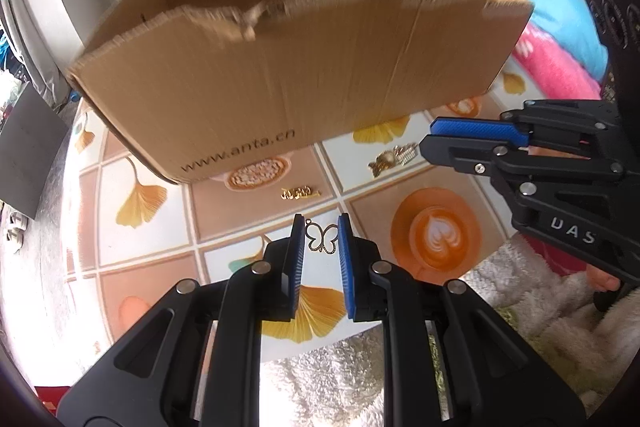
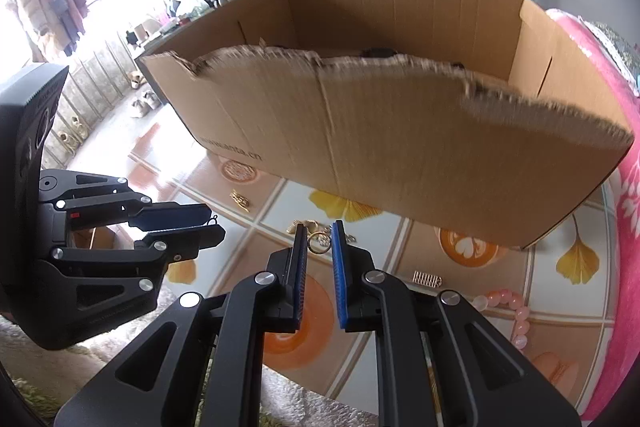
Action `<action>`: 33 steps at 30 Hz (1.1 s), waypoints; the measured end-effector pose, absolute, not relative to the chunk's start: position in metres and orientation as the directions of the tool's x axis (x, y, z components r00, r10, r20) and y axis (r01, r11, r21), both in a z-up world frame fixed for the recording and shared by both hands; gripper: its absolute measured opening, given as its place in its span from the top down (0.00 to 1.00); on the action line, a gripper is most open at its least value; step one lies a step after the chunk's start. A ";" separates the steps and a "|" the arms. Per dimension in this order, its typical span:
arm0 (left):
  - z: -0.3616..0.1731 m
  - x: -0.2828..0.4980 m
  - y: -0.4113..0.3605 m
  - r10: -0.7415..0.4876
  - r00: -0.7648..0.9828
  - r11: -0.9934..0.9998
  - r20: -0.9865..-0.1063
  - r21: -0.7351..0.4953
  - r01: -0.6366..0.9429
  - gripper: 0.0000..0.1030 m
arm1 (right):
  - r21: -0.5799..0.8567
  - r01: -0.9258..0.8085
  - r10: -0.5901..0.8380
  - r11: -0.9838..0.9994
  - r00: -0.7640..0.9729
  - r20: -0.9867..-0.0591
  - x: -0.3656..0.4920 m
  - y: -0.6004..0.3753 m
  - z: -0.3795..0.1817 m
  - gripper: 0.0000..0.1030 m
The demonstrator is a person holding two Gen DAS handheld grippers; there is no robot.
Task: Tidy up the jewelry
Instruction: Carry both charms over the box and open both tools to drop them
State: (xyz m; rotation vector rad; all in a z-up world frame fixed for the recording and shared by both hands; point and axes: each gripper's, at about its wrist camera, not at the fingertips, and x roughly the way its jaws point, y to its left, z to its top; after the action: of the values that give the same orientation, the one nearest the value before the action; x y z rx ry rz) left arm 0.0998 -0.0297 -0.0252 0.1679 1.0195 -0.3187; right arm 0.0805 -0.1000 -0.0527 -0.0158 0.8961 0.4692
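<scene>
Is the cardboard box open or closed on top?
Open: the cardboard box has no lid or flaps over it, and its inner walls show.

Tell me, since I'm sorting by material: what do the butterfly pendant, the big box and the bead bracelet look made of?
Butterfly pendant: thin gold-toned metal, judging by its shiny openwork outline.
Box: plain brown corrugated cardboard; the torn top edge shows fluting.
Bead bracelet: glossy, translucent pink beads, glass, stone or plastic; the look can't settle which.

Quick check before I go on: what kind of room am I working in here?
Probably a lived-in home room, maybe a bedroom: pink bedding beside the patterned table, coats on a rack by the window, shoes on the floor.
</scene>
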 end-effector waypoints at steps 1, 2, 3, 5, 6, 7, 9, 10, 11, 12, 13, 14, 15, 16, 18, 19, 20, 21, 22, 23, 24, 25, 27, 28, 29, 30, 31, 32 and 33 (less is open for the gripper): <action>-0.018 0.098 -0.027 -0.195 0.492 0.941 -0.848 -0.019 0.339 0.85 | 0.181 -0.405 0.392 0.896 0.534 -0.749 0.079 -0.100 -0.049 0.88; -0.013 0.097 -0.025 -0.201 0.499 0.941 -0.843 -0.024 0.339 0.85 | 0.180 -0.416 0.402 0.891 0.541 -0.739 0.078 -0.099 -0.043 0.88; -0.002 0.095 -0.021 -0.213 0.509 0.940 -0.834 -0.033 0.340 0.85 | 0.178 -0.426 0.409 0.887 0.546 -0.731 0.076 -0.098 -0.037 0.88; 0.021 0.093 -0.016 -0.253 0.531 0.932 -0.809 -0.057 0.357 0.85 | 0.189 -0.456 0.443 0.870 0.555 -0.704 0.073 -0.097 -0.020 0.88; 0.035 0.091 -0.013 -0.273 0.550 0.927 -0.789 -0.061 0.371 0.85 | 0.188 -0.474 0.461 0.860 0.563 -0.686 0.072 -0.097 -0.010 0.88; 0.051 0.091 -0.011 -0.295 0.571 0.919 -0.766 -0.064 0.389 0.85 | 0.173 -0.493 0.470 0.852 0.579 -0.666 0.071 -0.096 0.002 0.88; 0.077 0.091 -0.007 -0.328 0.607 0.907 -0.724 -0.061 0.417 0.85 | 0.150 -0.527 0.493 0.836 0.603 -0.628 0.071 -0.096 0.024 0.88; 0.090 0.093 -0.005 -0.346 0.623 0.899 -0.701 -0.057 0.435 0.85 | 0.141 -0.538 0.500 0.831 0.611 -0.613 0.073 -0.096 0.032 0.88; 0.101 0.098 -0.005 -0.358 0.639 0.893 -0.681 -0.050 0.447 0.85 | 0.133 -0.556 0.517 0.820 0.621 -0.590 0.079 -0.098 0.046 0.88; 0.107 0.102 -0.005 -0.362 0.646 0.891 -0.672 -0.045 0.452 0.85 | 0.134 -0.566 0.529 0.813 0.624 -0.575 0.085 -0.101 0.054 0.88; 0.114 0.111 -0.005 -0.369 0.648 0.887 -0.666 -0.044 0.460 0.85 | 0.127 -0.572 0.532 0.810 0.628 -0.568 0.095 -0.103 0.063 0.88; 0.119 0.121 -0.008 -0.377 0.645 0.882 -0.664 -0.045 0.469 0.85 | 0.116 -0.571 0.526 0.812 0.633 -0.568 0.103 -0.106 0.069 0.88; 0.121 0.130 -0.010 -0.378 0.644 0.880 -0.665 -0.043 0.472 0.85 | 0.101 -0.573 0.519 0.813 0.636 -0.570 0.117 -0.108 0.074 0.88; 0.123 0.142 -0.013 -0.382 0.635 0.877 -0.672 -0.046 0.478 0.85 | 0.094 -0.576 0.512 0.812 0.624 -0.590 0.133 -0.109 0.076 0.88; 0.118 0.173 -0.018 -0.398 0.590 0.870 -0.703 -0.086 0.485 0.85 | 0.100 -0.565 0.486 0.819 0.589 -0.645 0.165 -0.109 0.074 0.88; 0.112 0.193 -0.022 -0.399 0.548 0.871 -0.735 -0.118 0.476 0.85 | 0.118 -0.570 0.484 0.813 0.549 -0.681 0.185 -0.109 0.070 0.88; 0.108 0.207 -0.026 -0.402 0.514 0.869 -0.758 -0.139 0.475 0.85 | 0.128 -0.567 0.477 0.814 0.527 -0.704 0.197 -0.109 0.065 0.88; 0.101 0.226 -0.031 -0.399 0.475 0.870 -0.784 -0.160 0.466 0.85 | 0.136 -0.563 0.458 0.815 0.483 -0.746 0.217 -0.109 0.056 0.88; 0.092 0.244 -0.036 -0.392 0.435 0.873 -0.811 -0.179 0.454 0.85 | 0.154 -0.552 0.440 0.820 0.435 -0.785 0.236 -0.110 0.045 0.88; 0.084 0.256 -0.038 -0.391 0.397 0.872 -0.831 -0.196 0.447 0.85 | 0.175 -0.539 0.433 0.824 0.400 -0.808 0.250 -0.109 0.037 0.88; 0.071 0.278 -0.041 -0.375 0.337 0.882 -0.863 -0.221 0.416 0.85 | 0.197 -0.530 0.422 0.825 0.347 -0.838 0.265 -0.108 0.027 0.88; 0.063 0.292 -0.043 -0.360 0.296 0.890 -0.885 -0.230 0.393 0.85 | 0.205 -0.519 0.409 0.830 0.316 -0.856 0.275 -0.107 0.018 0.88; 0.047 0.311 -0.046 -0.364 0.230 0.895 -0.903 -0.271 0.354 0.85 | 0.182 -0.504 0.360 0.844 0.281 -0.890 0.293 -0.103 0.003 0.88; 0.038 0.319 -0.048 -0.372 0.191 0.897 -0.908 -0.298 0.327 0.85 | 0.184 -0.498 0.350 0.847 0.264 -0.899 0.297 -0.101 -0.004 0.88; 0.032 0.326 -0.048 -0.378 0.162 0.897 -0.911 -0.318 0.306 0.85 | 0.187 -0.487 0.343 0.853 0.253 -0.904 0.302 -0.102 -0.009 0.88; 0.027 0.331 -0.050 -0.377 0.150 0.899 -0.914 -0.323 0.295 0.85 | 0.176 -0.482 0.328 0.858 0.250 -0.911 0.306 -0.102 -0.012 0.88; 0.021 0.335 -0.051 -0.373 0.135 0.902 -0.918 -0.325 0.283 0.85 | 0.170 -0.481 0.322 0.860 0.252 -0.913 0.306 -0.102 -0.014 0.88; 0.017 0.337 -0.052 -0.374 0.121 0.903 -0.919 -0.332 0.271 0.85 | 0.174 -0.477 0.322 0.861 0.248 -0.914 0.308 -0.104 -0.016 0.88; 0.014 0.339 -0.052 -0.377 0.114 0.904 -0.919 -0.338 0.263 0.85 | 0.176 -0.467 0.318 0.866 0.244 -0.916 0.309 -0.106 -0.018 0.88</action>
State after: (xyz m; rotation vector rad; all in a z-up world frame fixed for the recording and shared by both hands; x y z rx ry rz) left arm 0.3392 -0.0518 0.0142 -0.0993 1.3796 -0.4701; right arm 0.3089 -0.1057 -0.0180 -0.1436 1.2108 0.5386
